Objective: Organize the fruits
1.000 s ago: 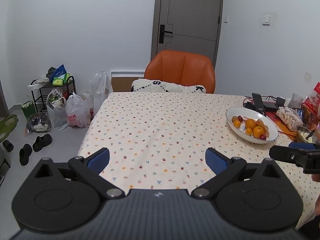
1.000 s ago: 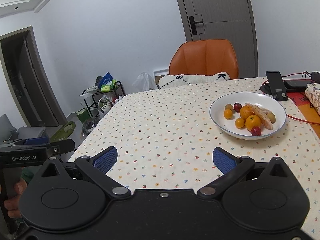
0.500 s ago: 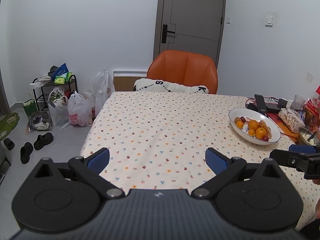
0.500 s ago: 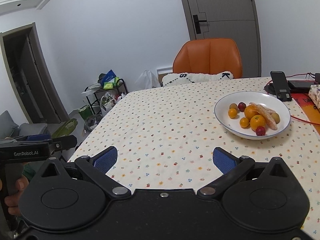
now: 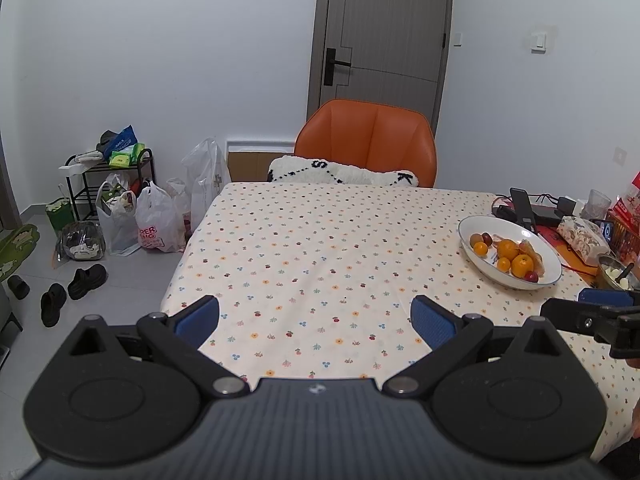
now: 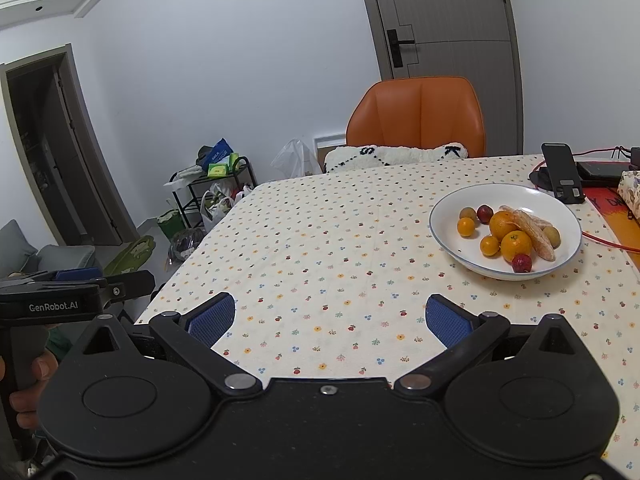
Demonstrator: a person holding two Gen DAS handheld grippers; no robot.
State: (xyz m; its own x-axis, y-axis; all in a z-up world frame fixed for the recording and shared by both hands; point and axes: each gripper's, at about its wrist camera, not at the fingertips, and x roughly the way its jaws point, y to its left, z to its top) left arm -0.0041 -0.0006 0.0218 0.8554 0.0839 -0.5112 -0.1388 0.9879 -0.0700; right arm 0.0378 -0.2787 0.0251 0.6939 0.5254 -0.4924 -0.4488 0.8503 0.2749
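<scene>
A white bowl (image 6: 444, 236) (image 5: 548, 256) on the flowered tablecloth (image 6: 332, 248) holds several fruits: oranges (image 6: 516, 245), small mandarins (image 6: 466, 227), red plums (image 6: 522, 263), brown round fruits (image 6: 467, 213) and a peeled citrus piece (image 6: 534, 234). My right gripper (image 6: 330, 318) hovers open over the near table edge, left of and nearer than the bowl, with nothing between its blue pads (image 6: 210, 318). Open and empty too, my left gripper (image 5: 316, 318) hangs over the near left part of the table (image 5: 320, 248). Each gripper shows at the side of the other's view.
An orange chair (image 6: 416, 116) with a white cushion stands at the table's far end. A phone stand (image 6: 562, 178), cables, a tissue pack (image 5: 582, 236) and a metal bowl (image 5: 616, 274) crowd the right side. Bags, a rack (image 5: 100, 184) and shoes lie on the floor at left.
Both grippers have drawn back and lifted slightly, so the bowl sits a little farther off in each view. Both stay open and empty.
</scene>
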